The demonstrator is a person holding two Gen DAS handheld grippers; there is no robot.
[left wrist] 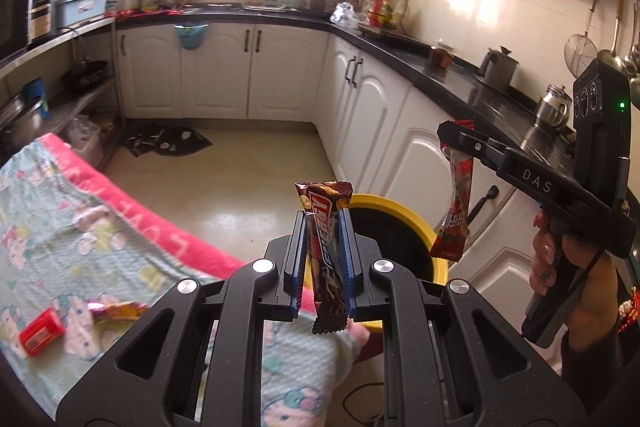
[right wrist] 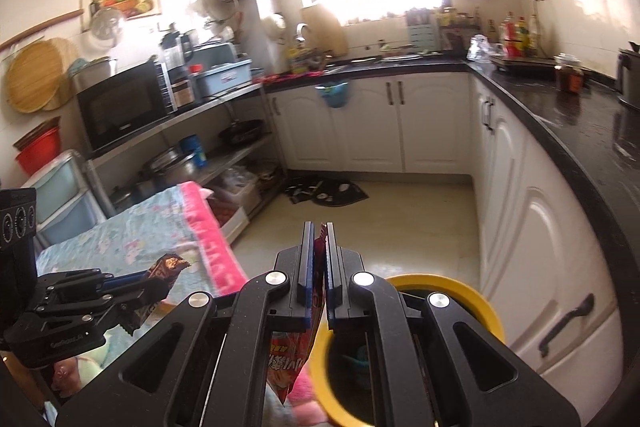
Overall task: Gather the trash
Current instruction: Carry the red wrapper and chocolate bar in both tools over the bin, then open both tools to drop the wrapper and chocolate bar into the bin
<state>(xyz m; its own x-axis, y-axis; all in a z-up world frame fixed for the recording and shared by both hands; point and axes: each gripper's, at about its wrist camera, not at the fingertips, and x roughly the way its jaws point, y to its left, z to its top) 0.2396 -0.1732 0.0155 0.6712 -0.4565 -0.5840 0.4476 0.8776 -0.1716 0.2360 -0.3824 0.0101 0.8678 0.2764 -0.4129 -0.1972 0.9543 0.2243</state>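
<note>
Floor (left wrist: 256, 163) lies open beyond the yellow bin (left wrist: 400, 205); my left gripper (left wrist: 323, 223) pinches a brown wrapper (left wrist: 326, 251), my right gripper (right wrist: 318, 239) a red wrapper (right wrist: 294, 359), both tilted down.

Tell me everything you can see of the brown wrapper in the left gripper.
The brown wrapper is a long, glossy foil-like snack bar pack, dark brown with red and white lettering and crimped, serrated ends. It stands roughly upright, clamped around its middle between the blue pads of the left gripper, its top poking above the fingertips and its bottom end hanging below. Nothing else touches it. It hangs near the rim of the yellow bin, by the table's edge.
</note>
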